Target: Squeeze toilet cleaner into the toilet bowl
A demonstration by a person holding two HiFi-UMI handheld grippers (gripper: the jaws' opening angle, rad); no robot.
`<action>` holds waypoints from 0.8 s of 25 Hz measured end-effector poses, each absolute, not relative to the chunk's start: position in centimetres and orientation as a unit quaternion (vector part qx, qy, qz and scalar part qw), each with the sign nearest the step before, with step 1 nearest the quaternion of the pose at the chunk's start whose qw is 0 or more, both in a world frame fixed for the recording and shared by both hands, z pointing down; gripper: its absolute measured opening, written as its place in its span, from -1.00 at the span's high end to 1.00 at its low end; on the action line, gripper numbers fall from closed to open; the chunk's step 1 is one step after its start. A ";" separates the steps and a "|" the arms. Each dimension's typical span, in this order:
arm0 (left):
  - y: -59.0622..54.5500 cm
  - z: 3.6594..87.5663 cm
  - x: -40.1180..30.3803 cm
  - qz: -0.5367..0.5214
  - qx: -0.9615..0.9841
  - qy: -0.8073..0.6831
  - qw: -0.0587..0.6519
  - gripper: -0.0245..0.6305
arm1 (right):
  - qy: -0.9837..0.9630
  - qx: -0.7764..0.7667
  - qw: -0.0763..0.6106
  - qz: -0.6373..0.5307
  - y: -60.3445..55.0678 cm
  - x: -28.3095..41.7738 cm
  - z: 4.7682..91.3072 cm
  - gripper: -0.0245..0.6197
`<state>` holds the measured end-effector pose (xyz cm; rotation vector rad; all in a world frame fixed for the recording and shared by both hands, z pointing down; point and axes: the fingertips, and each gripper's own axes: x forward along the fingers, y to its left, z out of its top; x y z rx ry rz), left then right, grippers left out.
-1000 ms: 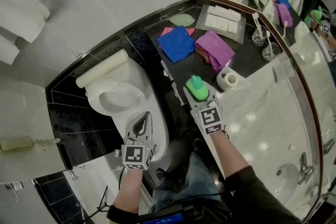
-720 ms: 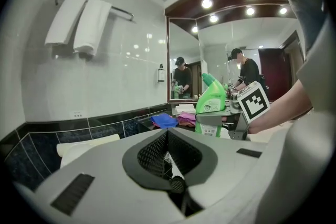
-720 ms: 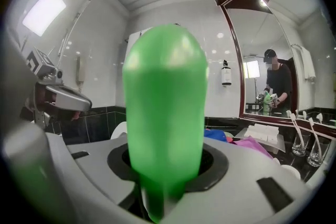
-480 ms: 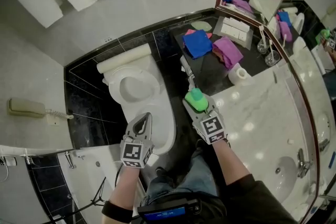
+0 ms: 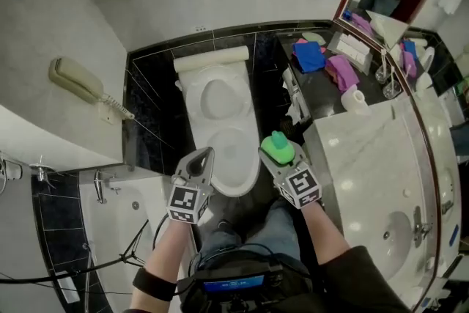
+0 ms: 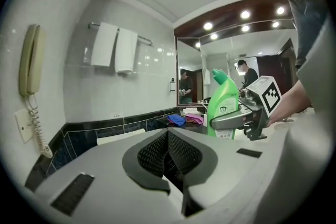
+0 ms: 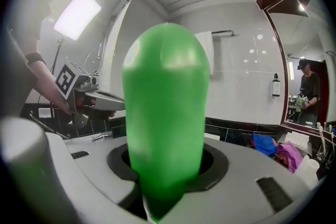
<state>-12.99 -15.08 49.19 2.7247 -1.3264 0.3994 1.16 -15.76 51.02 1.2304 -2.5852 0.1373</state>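
The right gripper [image 5: 277, 156] is holding the green toilet cleaner bottle [image 5: 279, 144]. Its two jaws are standing partly apart and are pressing on the bottle from both sides. In the right gripper view the green body is filling the space between the jaws and is rising up from them, so it is hiding most of the middle of that view. In the left gripper view the same bottle is standing upright in the grip. The jaws are clasping it low on the body, across its label, and the bent neck with its green cap is pointing up above them.

In the head view the bottle is sitting at the front end of the right gripper, just beside the right front edge of the toilet bowl [image 5: 242, 185]. It is not over the opening of the bowl. A marble counter [image 5: 366, 150] is lying to the right of the bottle, and a blue cloth [image 5: 309, 55] and a pink cloth [image 5: 341, 72] are lying farther back on a dark shelf.

The left gripper [image 5: 204, 157] is holding nothing. Its jaws are closed together. It is hanging near the left front edge of the toilet bowl, so the front of the bowl is lying between the two grippers. The bottle is well apart from the left gripper.
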 end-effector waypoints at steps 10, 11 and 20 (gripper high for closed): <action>-8.4 45.7 -17.1 0.114 0.878 -0.462 0.053 0.93 | -0.918 0.362 0.150 0.053 -7.6 -5.0 48.5 0.36; -8.1 45.4 -17.1 0.112 0.877 -0.465 0.049 0.93 | -0.922 0.353 0.150 0.050 -7.3 -5.3 48.5 0.36; -5.2 45.6 -17.1 0.109 0.849 -0.514 0.058 0.93 | -0.943 0.290 0.159 0.044 -4.7 -5.2 48.7 0.36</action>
